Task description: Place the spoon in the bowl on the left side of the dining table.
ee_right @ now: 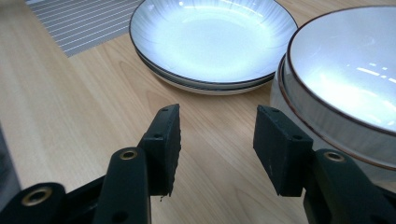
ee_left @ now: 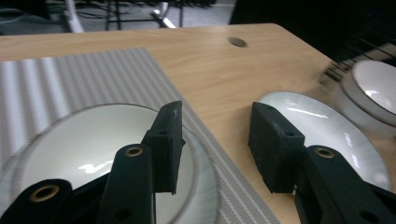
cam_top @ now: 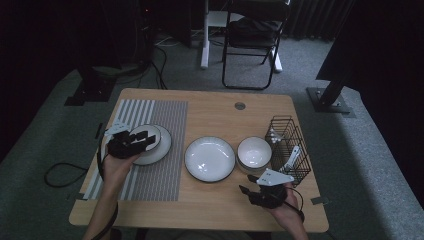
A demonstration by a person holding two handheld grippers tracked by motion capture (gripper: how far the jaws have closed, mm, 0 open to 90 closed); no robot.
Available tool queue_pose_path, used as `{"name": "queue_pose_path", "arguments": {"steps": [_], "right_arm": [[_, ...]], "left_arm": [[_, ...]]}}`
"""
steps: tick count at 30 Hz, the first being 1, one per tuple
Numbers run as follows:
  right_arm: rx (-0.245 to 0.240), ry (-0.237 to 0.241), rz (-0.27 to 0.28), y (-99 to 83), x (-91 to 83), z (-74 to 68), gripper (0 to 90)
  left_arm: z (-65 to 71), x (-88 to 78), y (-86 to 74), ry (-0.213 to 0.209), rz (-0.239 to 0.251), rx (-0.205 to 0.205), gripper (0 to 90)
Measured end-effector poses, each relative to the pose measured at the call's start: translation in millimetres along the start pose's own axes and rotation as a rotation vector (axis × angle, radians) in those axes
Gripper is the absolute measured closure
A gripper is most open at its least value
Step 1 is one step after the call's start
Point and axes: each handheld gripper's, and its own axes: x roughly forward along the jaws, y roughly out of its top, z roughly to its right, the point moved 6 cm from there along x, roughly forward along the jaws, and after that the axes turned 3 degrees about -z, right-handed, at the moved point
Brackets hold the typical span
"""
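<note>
1. The bowl (cam_top: 149,137) sits on a plate (cam_top: 162,150) on the striped mat (cam_top: 160,175), at the table's 9 o'clock side in the high view.
2. In the left gripper view the bowl (ee_left: 79,149) lies low at left, its rim blurred, with the plate's edge (ee_left: 205,186) showing under it.
3. The left gripper (cam_top: 142,139) hovers over the bowl, jaws pointing toward 3 o'clock in the high view. Its jaws stand apart with nothing between them; the pads touch neither bowl nor plate.
4. The left gripper (ee_left: 217,144) in its own view shows one jaw over the bowl's right rim and the other over bare wood.
5. A hand (cam_top: 117,167) holds it from 6 o'clock.
6. At the table's centre lies a second plate stack (cam_top: 210,159); in the right gripper view it (ee_right: 210,42) sits at 12 o'clock and looks like two plates.
7. Just beside it at 3 o'clock stands a stack of bowls (cam_top: 254,152), seen large at the right edge of the right gripper view (ee_right: 345,79).
8. The right gripper (cam_top: 249,184) hangs near the table's front edge, at 6 o'clock from the bowls, jaws pointing toward 10 o'clock. Its jaws are apart and empty, over bare wood (ee_right: 74,116).
9. A black wire rack (cam_top: 289,147) stands at the table's right edge, holding something white.
10. The table (cam_top: 220,112) is light wood with a round grommet (cam_top: 240,105) near its far edge.
</note>
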Motion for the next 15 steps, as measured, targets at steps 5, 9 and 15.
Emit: {"name": "queue_pose_path", "arguments": {"steps": [5, 9, 15], "right_arm": [[-0.034, 0.009, -0.005, 9.3, -17.0, 6.1, 50.6], [-0.056, 0.004, 0.003, 16.4, -30.8, 10.1, 53.2], [-0.090, 0.019, 0.040, 31.2, -60.0, 15.8, 53.4]], "left_arm": [[7.8, 5.1, -7.5, -0.014, -0.021, 0.020, 56.2], [15.5, 5.5, -10.6, -0.025, -0.027, 0.040, 56.4], [26.0, 7.3, -12.9, -0.048, -0.036, 0.072, 56.3]]}}
